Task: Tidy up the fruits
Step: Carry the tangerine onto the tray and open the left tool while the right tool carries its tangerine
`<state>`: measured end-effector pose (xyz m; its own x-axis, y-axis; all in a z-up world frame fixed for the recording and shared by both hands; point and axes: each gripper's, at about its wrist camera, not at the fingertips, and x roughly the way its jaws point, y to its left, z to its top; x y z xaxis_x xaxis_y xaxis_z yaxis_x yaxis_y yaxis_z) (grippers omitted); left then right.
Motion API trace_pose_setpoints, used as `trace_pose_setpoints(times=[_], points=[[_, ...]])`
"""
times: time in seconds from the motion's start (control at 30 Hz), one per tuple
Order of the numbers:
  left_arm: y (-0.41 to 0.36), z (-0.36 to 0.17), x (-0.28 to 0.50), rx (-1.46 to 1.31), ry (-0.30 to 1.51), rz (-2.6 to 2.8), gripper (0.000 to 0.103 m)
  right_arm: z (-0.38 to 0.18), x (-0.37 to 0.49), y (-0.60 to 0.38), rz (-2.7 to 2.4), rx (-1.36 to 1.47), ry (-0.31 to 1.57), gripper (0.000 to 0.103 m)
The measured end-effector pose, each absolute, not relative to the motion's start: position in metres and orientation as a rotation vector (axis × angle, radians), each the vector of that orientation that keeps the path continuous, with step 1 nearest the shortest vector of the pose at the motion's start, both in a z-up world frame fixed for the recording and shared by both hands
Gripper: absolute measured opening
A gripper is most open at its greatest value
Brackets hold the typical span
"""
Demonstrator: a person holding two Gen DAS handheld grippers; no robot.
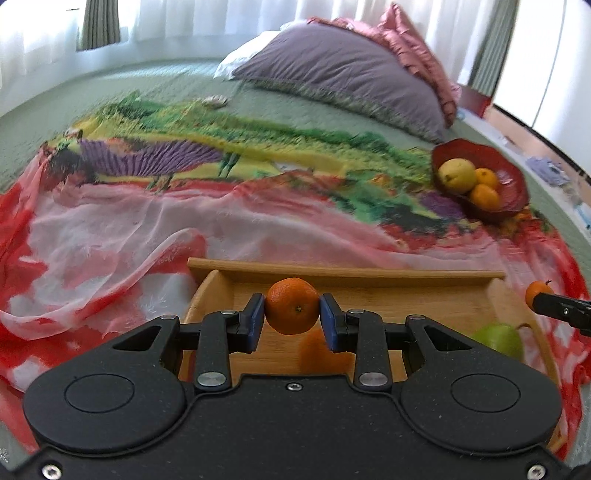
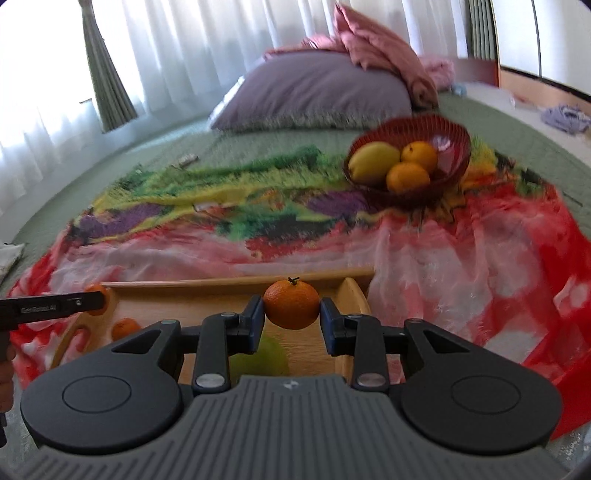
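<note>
A bedroom with white sheer curtains [image 1: 192, 22] and olive drapes along the far wall. A bed [image 1: 159, 79] covered in a green quilt fills the scene. Spread over it is a thin, wrinkled scarf [image 1: 129, 221] printed with purple, green and yellow fields that fade to pink and red nearer the camera. At the head of the bed lies a grey-purple pillow [image 1: 343, 77], with a crumpled pink cloth [image 1: 417, 48] behind it.

Going left to right in the left wrist view: the left claw [image 1: 292, 314] pinches a tangerine [image 1: 291, 305] between its blue pads, held above a wooden tray [image 1: 347, 274] that rests on the scarf. The fruit is nearly round; its small navel dimple faces the camera. Below it, on the tray floor, sits a blurred orange fruit [image 1: 317, 350]. Further right in the tray lies a green pear [image 1: 500, 338], its stem pointing up and right. At the far right edge the right claw [image 1: 543, 295] enters, gripping a second tangerine [image 2: 291, 304].

In the right wrist view that second tangerine is clamped between the pads with its stem pointing up, above the tray's right end. Farther back and to the right, a red bowl [image 2: 452, 134] on the scarf holds a yellow pear [image 2: 373, 158] and two oranges [image 2: 408, 177].
</note>
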<state>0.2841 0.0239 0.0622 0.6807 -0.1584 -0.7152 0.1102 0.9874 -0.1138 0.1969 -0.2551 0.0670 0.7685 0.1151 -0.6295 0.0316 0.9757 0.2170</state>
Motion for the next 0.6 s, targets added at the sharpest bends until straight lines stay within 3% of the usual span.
trace_pose_setpoints(times=[0.6], points=[[0.023,0.035,0.307,-0.040,0.843,-0.119,0.031,0.026,0.240,-0.258,-0.001,0.324,0.793,0.037]])
